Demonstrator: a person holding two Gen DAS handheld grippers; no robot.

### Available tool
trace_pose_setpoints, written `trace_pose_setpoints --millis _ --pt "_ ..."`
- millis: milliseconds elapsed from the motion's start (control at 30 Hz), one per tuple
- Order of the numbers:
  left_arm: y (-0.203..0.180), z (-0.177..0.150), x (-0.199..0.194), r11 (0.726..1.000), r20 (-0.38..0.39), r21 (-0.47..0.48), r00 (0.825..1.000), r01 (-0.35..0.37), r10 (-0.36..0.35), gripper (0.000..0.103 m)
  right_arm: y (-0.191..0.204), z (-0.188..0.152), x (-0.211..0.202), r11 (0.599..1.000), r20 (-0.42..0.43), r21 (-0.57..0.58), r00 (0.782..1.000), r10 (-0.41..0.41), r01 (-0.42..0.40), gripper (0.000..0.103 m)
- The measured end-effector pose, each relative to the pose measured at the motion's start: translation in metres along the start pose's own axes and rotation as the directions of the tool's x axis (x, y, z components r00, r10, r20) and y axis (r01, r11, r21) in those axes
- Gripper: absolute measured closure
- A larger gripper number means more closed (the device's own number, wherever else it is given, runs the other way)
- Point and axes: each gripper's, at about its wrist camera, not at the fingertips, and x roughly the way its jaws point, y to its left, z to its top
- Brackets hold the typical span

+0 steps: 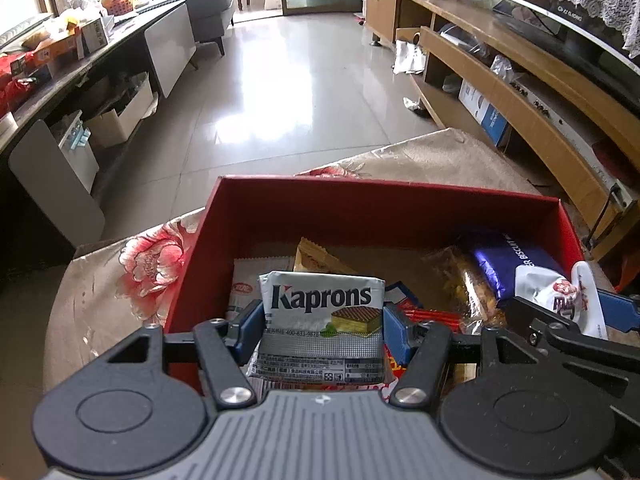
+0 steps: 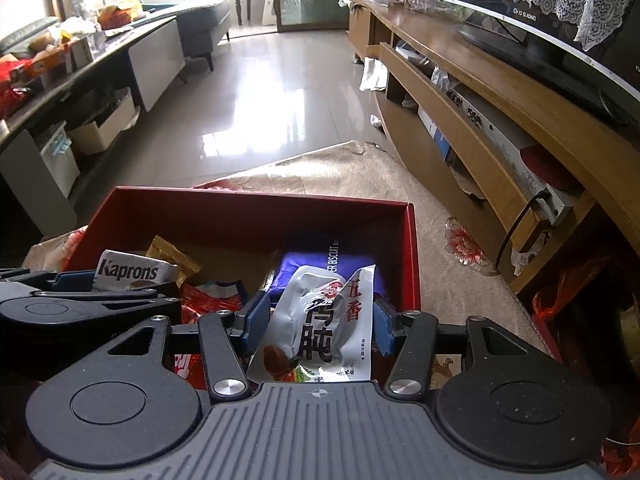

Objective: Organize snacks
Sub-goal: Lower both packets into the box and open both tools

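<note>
Kaprons pack (image 1: 322, 312) | in left claw (image 1: 322, 322) | apparently above red box (image 1: 360, 196)

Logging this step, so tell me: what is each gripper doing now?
Left gripper: closed on the Kaprons pack.
Right gripper: closed on the white pouch.

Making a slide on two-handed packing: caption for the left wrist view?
Left gripper holds a Kaprons wafer pack over the red box of snacks.

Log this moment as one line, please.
left gripper: shut on Kaprons wafer pack | right gripper: shut on white snack pouch | both over red box
</note>
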Motion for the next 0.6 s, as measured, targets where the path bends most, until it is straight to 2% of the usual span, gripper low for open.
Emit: trace_pose_setpoints --millis 167,400,600 --pt "0.003 0.001 -0.001 1.000 -0.007 -0.008 1.000 0.000 0.000 0.038 0.001 0.000 0.001 1.000 -0.003 -0.007 1.000 -0.013 0.013 0.037" --pt "0.005 0.000 -0.015 1.000 0.027 0.007 1.000 -0.014 0.014 0.034 -0.002 0.000 -0.006 1.000 0.020 0.012 1.000 -0.015 0.015 0.027" --pt "0.005 -0.002 -0.027 1.000 0.048 0.012 0.999 -0.008 0.007 0.031 -0.004 -0.001 -0.015 1.000 0.040 0.023 0.999 -0.015 0.014 0.026"
